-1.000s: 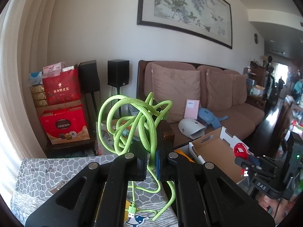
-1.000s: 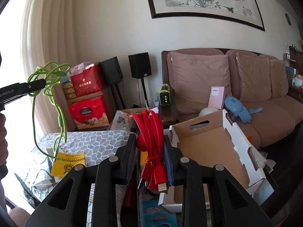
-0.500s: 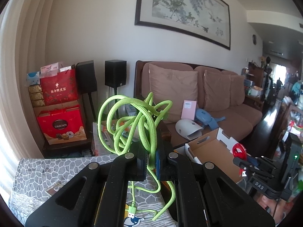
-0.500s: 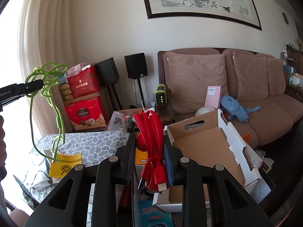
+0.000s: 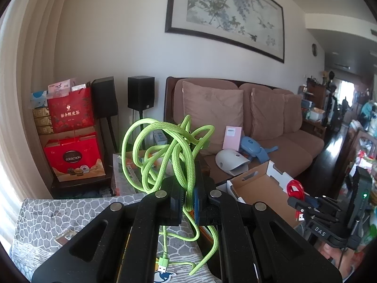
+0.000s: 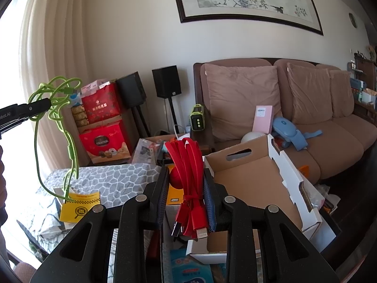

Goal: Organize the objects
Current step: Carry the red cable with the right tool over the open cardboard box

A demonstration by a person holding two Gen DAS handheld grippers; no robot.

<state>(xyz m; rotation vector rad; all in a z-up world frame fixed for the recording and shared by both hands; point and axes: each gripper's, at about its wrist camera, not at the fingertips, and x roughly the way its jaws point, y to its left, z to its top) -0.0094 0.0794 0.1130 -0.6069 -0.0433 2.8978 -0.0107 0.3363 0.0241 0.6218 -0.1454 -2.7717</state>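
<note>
My left gripper [image 5: 188, 189] is shut on a tangled green braided cable [image 5: 165, 151], held in the air; its loose end with a USB plug dangles below. From the right wrist view the same green cable [image 6: 56, 108] hangs at the far left from the left gripper [image 6: 44, 105]. My right gripper [image 6: 186, 184] is shut on a bundled flat red cable [image 6: 188, 165], its plugs hanging out below the pads. Just right of it lies an open cardboard box [image 6: 249, 179]. In the left wrist view the right gripper [image 5: 297, 200] with the red cable [image 5: 294, 187] shows beside that box [image 5: 254, 184].
A grey stone-patterned cloth covers the table [image 6: 106, 179], with a yellow card [image 6: 80, 206] on it. Red gift boxes [image 6: 103, 141], speakers [image 6: 167, 81] and a brown sofa [image 6: 294, 108] stand behind. Small boxes and packets [image 6: 195, 266] lie below the right gripper.
Both views have shifted slightly; the sofa and boxes sit a little further left than before. Both cables stay gripped as they were.
</note>
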